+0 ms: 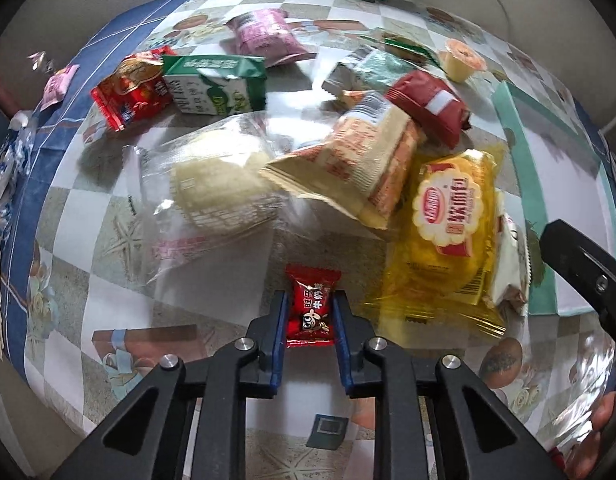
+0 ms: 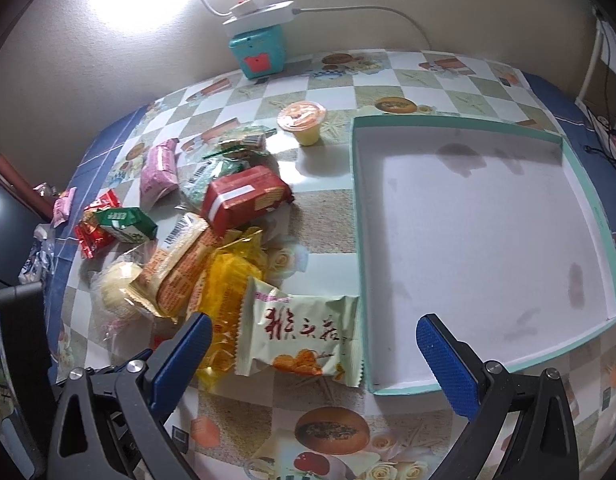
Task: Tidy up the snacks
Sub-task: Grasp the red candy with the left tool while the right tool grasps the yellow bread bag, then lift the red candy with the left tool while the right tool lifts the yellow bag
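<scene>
A small crinkled red foil candy is pinched between the blue ribbed pads of the left gripper, low in the frame centre. The right gripper is held wide open above a glossy pale-green pastry packet, beside a shallow rectangular teal-rimmed cardboard tray at right.

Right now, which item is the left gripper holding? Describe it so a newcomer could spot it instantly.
Start at the checkered tablecloth and the snack pile on it; nearest the camera, just short of the big yellow packet, sits the left gripper. Pinched between its blue pads is a small red candy, the only twist-end wrapper with a cartoon face.
</scene>
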{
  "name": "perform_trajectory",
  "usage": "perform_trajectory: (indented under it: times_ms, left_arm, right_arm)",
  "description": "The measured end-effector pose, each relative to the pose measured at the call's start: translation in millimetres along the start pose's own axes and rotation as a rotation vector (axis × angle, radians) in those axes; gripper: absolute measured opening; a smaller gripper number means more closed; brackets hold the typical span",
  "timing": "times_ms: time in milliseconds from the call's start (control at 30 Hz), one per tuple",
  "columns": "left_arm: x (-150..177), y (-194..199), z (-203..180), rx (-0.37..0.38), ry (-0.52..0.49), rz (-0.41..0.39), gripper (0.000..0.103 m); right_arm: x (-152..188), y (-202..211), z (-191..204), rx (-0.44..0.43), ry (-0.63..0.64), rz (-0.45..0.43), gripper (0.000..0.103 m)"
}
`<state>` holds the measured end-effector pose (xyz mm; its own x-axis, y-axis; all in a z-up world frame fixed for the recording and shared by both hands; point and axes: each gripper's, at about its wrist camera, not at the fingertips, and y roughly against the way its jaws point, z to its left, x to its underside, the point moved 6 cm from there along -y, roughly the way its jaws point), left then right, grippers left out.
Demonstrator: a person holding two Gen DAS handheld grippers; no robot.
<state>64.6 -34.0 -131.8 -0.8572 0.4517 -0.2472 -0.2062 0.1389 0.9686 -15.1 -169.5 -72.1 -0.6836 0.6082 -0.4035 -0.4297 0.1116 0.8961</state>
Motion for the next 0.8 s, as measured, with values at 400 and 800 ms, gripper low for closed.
perform_trajectory:
  times_ms: [400,800]
  left_arm:
    - [9.5,10.8,39.4,-0.014,0.120,-0.006,0.019]
    - [11.0,13.0,70.5,0.006,0.187,-0.023,0.019]
  right_arm:
    - [-0.1,1.1,42.0,-0.175,0.052,-0.014,0.095]
    - [10.0,-23.5,63.8,-0.261,0.037,0.073,0.059]
